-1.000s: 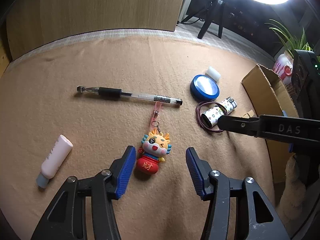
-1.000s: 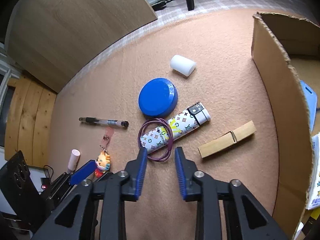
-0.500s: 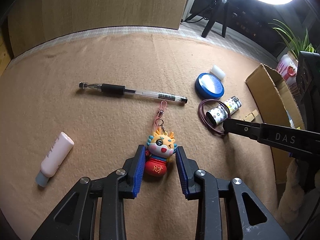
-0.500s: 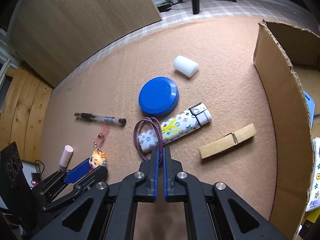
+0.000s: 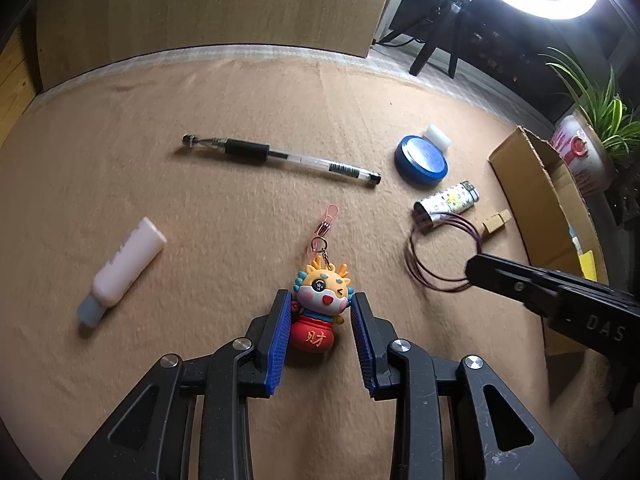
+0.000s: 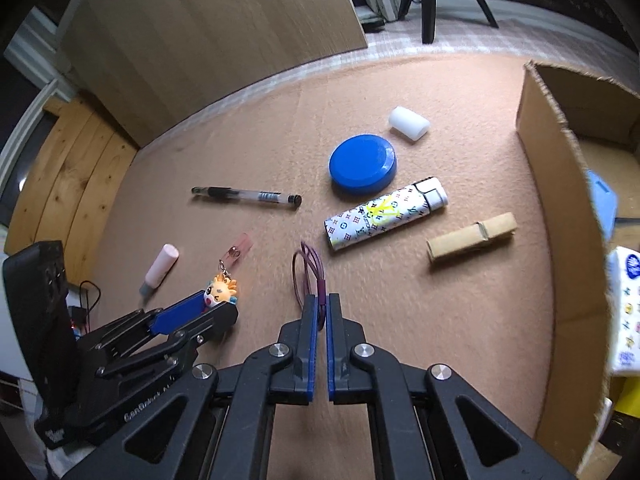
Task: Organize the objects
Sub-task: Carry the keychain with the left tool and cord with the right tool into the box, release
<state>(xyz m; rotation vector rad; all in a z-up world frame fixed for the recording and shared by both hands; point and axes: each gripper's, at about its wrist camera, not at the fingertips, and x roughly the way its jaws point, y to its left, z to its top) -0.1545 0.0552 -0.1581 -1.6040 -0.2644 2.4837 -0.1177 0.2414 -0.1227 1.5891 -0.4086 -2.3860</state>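
A dragon keychain with a red base lies on the tan cloth. My left gripper is shut on it, blue pads against both sides. Its chain and pink clip trail away on the cloth. The same left gripper and keychain appear at the lower left of the right wrist view. My right gripper is shut on a thin purple loop, which stands edge-on, apart from the patterned lighter. In the left wrist view, the right gripper pinches the purple loop.
On the cloth lie a pen, a pink tube, a blue round lid, a white cylinder and a wooden clothespin. An open cardboard box stands at the right. A wooden board stands behind.
Both grippers closed: the left on the keychain, the right on the purple loop. The loop has come off the lighter and now stands on edge.
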